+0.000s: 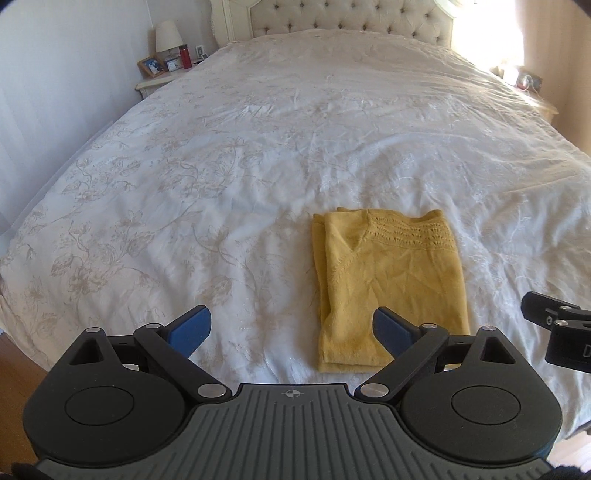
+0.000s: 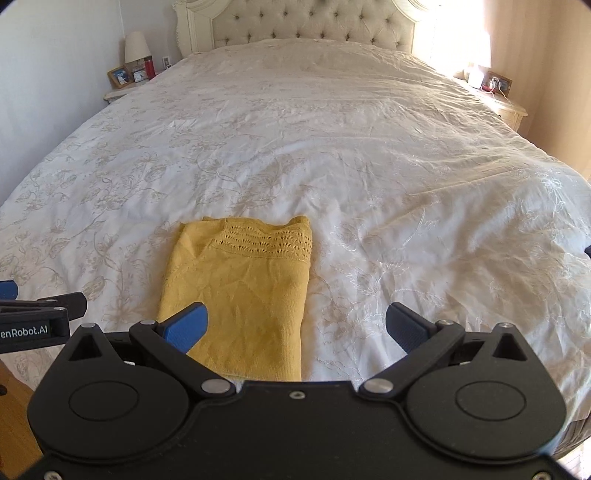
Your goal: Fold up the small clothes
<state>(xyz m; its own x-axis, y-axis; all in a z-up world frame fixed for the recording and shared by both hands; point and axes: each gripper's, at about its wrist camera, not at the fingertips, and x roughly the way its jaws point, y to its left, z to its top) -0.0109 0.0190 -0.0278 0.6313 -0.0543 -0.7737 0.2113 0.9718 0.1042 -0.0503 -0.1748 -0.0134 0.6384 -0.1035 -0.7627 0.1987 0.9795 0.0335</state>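
Observation:
A small yellow knit garment point(image 1: 391, 280) lies folded into a narrow rectangle near the foot of the bed, lace neckline at its far end. It also shows in the right wrist view point(image 2: 240, 291). My left gripper point(image 1: 291, 328) is open and empty, held above the bed's near edge, just left of the garment. My right gripper point(image 2: 295, 325) is open and empty, just right of the garment. Its left blue fingertip point(image 2: 188, 326) overlaps the garment's near part in the image; contact cannot be told.
The white floral bedspread point(image 1: 221, 177) covers a large bed with a tufted headboard point(image 2: 314, 22). A nightstand with lamp, photo frame and red bottle point(image 1: 166, 55) stands at far left. Another nightstand point(image 2: 498, 96) stands at far right. Wooden floor point(image 2: 14, 413) shows at lower left.

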